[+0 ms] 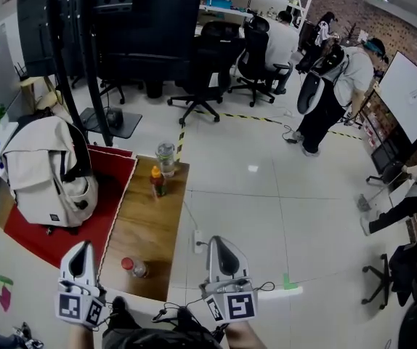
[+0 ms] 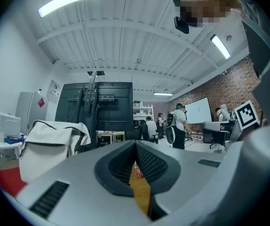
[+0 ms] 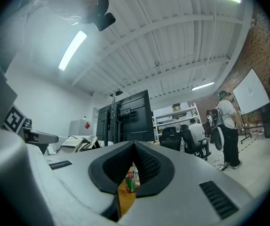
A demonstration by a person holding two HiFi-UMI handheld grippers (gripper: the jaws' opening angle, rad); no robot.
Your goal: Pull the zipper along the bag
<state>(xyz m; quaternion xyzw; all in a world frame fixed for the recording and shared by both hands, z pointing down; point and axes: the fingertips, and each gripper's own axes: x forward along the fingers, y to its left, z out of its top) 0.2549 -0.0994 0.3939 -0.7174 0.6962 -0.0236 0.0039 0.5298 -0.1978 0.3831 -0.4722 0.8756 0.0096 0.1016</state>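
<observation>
A cream backpack (image 1: 49,173) with dark straps stands upright on a red mat (image 1: 56,238) at the left of the head view, and its zipper is too small to make out. My left gripper (image 1: 83,244) hovers low near the front edge, below and right of the bag, well apart from it, jaws shut and empty. My right gripper (image 1: 218,240) is further right, beyond the wooden table's (image 1: 150,224) right edge, also shut with nothing held. The left gripper view shows the bag (image 2: 50,145) left of the shut tips (image 2: 135,142). The right gripper view shows it (image 3: 78,144) far left of the tips (image 3: 134,144).
On the wooden table stand a clear jar (image 1: 166,157) and an orange-capped bottle (image 1: 158,182); a red-capped bottle (image 1: 132,267) lies near the front. A black screen stand (image 1: 107,35) rises behind the bag. Office chairs (image 1: 208,64) and people (image 1: 339,86) are across the floor.
</observation>
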